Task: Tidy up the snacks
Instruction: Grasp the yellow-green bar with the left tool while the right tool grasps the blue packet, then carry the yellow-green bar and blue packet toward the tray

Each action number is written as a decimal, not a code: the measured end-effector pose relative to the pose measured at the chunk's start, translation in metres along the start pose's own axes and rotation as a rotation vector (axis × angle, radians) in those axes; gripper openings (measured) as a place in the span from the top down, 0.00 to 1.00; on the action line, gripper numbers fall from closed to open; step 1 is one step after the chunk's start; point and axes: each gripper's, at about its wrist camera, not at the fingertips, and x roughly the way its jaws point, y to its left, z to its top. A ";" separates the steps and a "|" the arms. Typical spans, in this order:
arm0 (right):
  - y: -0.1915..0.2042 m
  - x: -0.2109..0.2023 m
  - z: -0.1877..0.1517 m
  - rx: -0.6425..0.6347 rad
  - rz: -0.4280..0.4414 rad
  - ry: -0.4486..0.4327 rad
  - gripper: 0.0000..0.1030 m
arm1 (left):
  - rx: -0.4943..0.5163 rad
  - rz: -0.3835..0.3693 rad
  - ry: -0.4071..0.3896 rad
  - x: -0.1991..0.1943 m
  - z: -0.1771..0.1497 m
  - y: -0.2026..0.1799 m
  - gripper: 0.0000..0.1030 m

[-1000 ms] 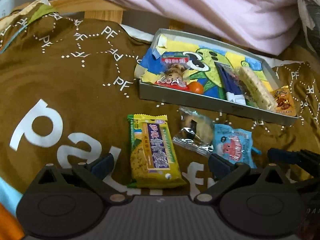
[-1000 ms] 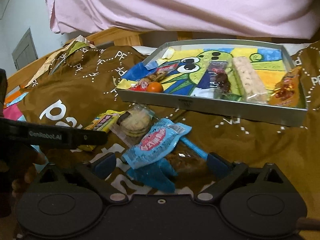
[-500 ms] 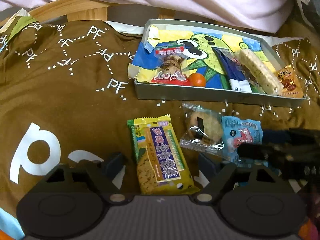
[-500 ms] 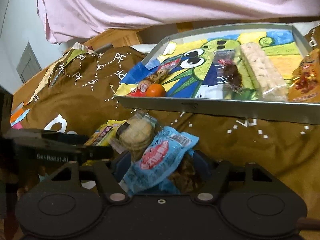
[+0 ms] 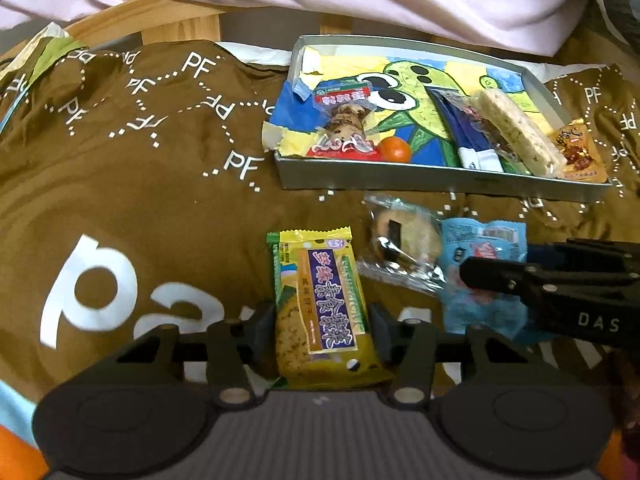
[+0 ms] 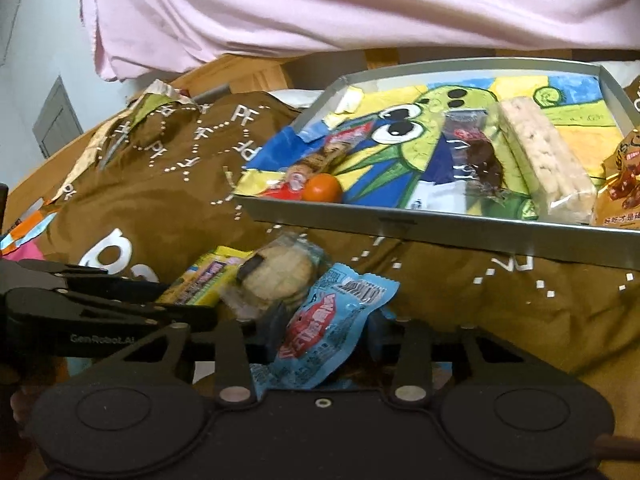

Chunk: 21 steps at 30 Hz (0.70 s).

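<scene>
Brown fabric with white lettering (image 5: 152, 184) is lying under everything, and both grippers are working on it side by side. The left gripper (image 5: 322, 322) has just been closing its jaws, and they are now pressing on either side of the yellow cracker packet (image 5: 320, 308), which is lying flat on the cloth. The right gripper (image 6: 326, 326) has been closing too, and its pads are squeezing the light blue snack packet (image 6: 328, 324) from both edges. A clear-wrapped round cookie (image 5: 404, 240) is sitting between the two packets, touching the blue one. Beyond them the metal tray (image 5: 440, 182) is holding an orange ball (image 5: 395, 149), a pale rice bar (image 5: 516, 132) and several other wrapped snacks on its cartoon lining.
</scene>
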 end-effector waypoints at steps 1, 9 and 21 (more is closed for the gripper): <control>0.000 -0.001 0.000 0.002 0.004 -0.003 0.63 | -0.001 -0.003 0.002 -0.002 -0.001 -0.001 0.47; -0.009 0.001 -0.002 0.047 0.032 0.012 0.64 | -0.035 -0.008 0.022 -0.013 -0.006 -0.009 0.48; -0.021 -0.051 -0.011 0.088 0.048 -0.093 0.77 | -0.129 -0.083 -0.021 -0.056 -0.035 -0.028 0.49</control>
